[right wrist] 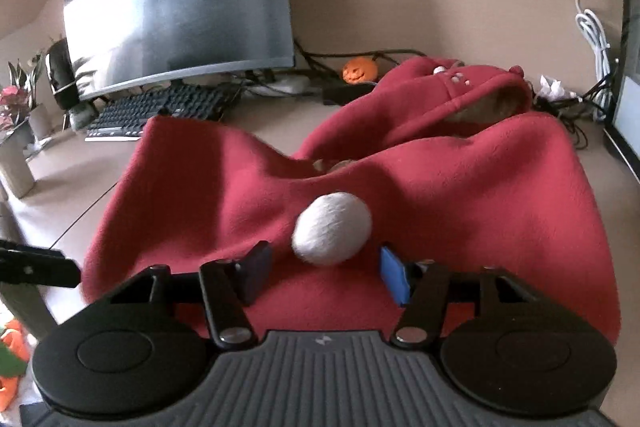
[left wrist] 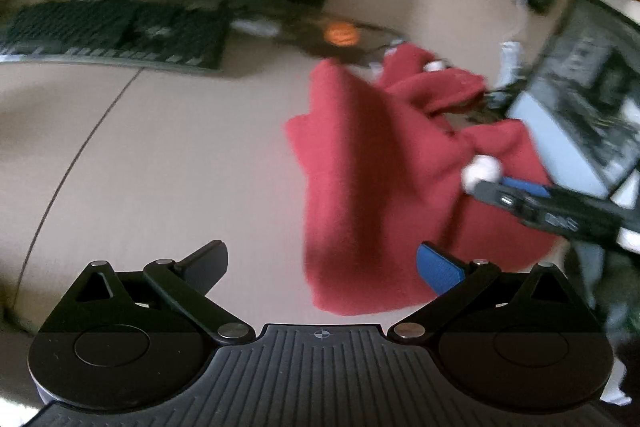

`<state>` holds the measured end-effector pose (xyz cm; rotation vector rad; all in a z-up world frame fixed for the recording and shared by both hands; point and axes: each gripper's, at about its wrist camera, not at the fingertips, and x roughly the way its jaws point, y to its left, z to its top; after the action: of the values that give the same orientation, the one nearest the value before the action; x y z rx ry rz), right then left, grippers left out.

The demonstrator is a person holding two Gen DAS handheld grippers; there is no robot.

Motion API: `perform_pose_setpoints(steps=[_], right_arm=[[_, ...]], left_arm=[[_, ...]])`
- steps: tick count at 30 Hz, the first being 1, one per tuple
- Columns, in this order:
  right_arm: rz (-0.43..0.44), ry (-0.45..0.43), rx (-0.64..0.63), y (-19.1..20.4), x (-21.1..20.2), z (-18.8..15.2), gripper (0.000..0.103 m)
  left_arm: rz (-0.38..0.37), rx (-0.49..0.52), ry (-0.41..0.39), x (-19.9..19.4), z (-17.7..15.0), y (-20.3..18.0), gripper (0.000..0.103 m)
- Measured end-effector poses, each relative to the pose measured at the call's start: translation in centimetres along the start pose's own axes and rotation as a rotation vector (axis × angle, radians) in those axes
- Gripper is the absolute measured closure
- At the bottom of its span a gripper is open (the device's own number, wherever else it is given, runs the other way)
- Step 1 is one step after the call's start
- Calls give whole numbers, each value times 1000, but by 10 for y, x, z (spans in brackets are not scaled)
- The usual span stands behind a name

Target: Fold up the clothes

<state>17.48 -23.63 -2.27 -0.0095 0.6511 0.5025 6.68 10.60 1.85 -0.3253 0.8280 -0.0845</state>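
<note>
In the left wrist view, the left claw (left wrist: 322, 267) stands spread wide with nothing between its fingers, hovering over bare counter (left wrist: 160, 155); the red fleece garment (left wrist: 360, 167) lies ahead and to its right, the near hem passing just beside the blue-padded finger (left wrist: 440, 273). The right claw (left wrist: 486, 183) reaches in from the right, resting over the cloth by the white pompom (left wrist: 482, 171). The picture is blurred, so finer folds cannot be read. To fold well from here, I judge the left claw should come across to the near left edge of the cloth and pinch one layer cleanly, low to the counter, keeping the hem straight. In the right wrist view, the right claw (right wrist: 324, 273) is also parted and holds nothing; the garment (right wrist: 460, 187) spreads directly ahead and beneath it, rumpled, with its hood (right wrist: 472, 91) bunched at the far side. The pompom (right wrist: 332, 229) sits just ahead, between the finger lines. I judge a grip should take cloth rather than the pompom, which would likely slip.
</note>
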Motion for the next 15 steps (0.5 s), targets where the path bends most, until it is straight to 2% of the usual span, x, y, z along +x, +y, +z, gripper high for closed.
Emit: perform_pose_setpoints(steps=[2,3,4,6,8,11,15], right_arm=[[23,2,24,-8,13,1,47],[41,6,34,-12,19,3,54],[62,9,39,-14,23,7,66],[108,-19,39,-13,11,24,67],[161,-102,-6,-6,-16,41,67],[165,-124,-159,11,-19,48,67],[94,43,-188,5,36,27,65]], left_arm=[[-14,-26,15,7,1,-5,0],[-6,-17,21,10,2,-10,0],[5,-6,26,12,2,-16,0],[27,15,37,18,3,-27,0],[26,28,37,17,3,-35,0],[35,46,21,15,4,-42,0],[40,65,-16,16,18,-47,0]])
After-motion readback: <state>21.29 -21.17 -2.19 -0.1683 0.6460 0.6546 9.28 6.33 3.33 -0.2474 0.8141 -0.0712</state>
